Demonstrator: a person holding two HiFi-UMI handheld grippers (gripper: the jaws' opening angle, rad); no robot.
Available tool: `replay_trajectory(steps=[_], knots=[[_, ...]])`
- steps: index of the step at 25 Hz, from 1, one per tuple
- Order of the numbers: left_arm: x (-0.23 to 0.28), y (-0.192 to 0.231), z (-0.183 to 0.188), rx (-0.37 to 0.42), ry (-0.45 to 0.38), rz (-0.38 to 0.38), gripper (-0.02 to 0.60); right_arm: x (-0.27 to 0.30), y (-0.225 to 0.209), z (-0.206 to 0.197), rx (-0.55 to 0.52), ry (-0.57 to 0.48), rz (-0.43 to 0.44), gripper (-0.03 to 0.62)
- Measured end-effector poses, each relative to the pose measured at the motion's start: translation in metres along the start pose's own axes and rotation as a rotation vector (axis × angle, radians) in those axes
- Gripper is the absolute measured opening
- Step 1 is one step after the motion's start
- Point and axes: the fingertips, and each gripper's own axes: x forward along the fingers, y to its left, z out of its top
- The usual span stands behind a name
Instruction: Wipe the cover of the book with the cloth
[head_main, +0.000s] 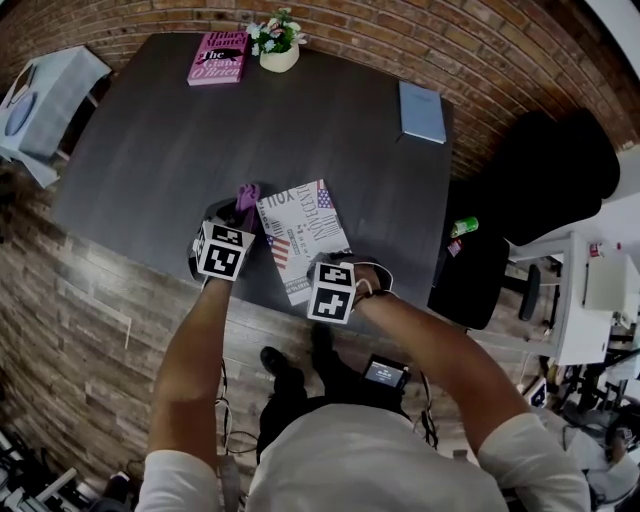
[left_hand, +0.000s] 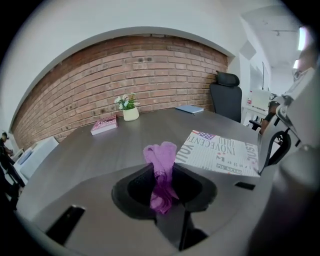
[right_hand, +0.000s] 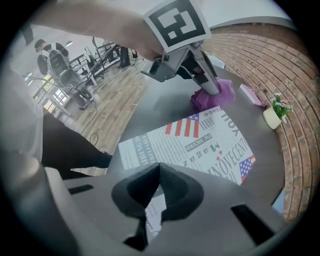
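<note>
**Cloth at the book's left edge, cover wipe about to start**

- Nearest me: my two bare forearms, reaching down to the near edge of the long dark grey table (head_main: 300, 130).
- Left side: my left gripper (left_hand: 161, 172) has its jaws clamped on a bunched purple cloth (left_hand: 161, 155). The wad sticks out past the tips. It hangs low over the table, just beside the book's left edge, near the far-left corner, not on the cover.
- Centre: white softcover book with newsprint lettering and small American-flag patches (head_main: 300, 235). It lies flat and skewed, close to the table's near edge.
- Right side: my right gripper (right_hand: 158, 170) has its jaws closed together with nothing between them. It points steeply down over the book's near end. Looks like it pins the book; contact I cannot confirm.
- Step, as I judge it: cloth brought up for a stroke; none of the cover is under it.
- Next move calls for carrying the cloth right onto the cover, pressing it down lightly, and sweeping across. The right gripper must brace the book, or it may slide or turn.
</note>
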Motion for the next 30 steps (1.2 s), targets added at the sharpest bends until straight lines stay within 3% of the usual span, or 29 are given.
replay_trajectory(steps=[16,30], knots=[[-0.011,-0.040,-0.003,-0.111,-0.079,-0.142,0.094,0.000,0.001,-0.001,-0.021,0.023,0.006,0.014],[-0.027,-0.062,-0.013,-0.193,-0.106,-0.183,0.092,0.001,0.000,-0.001,-0.035,0.050,0.003,0.014]])
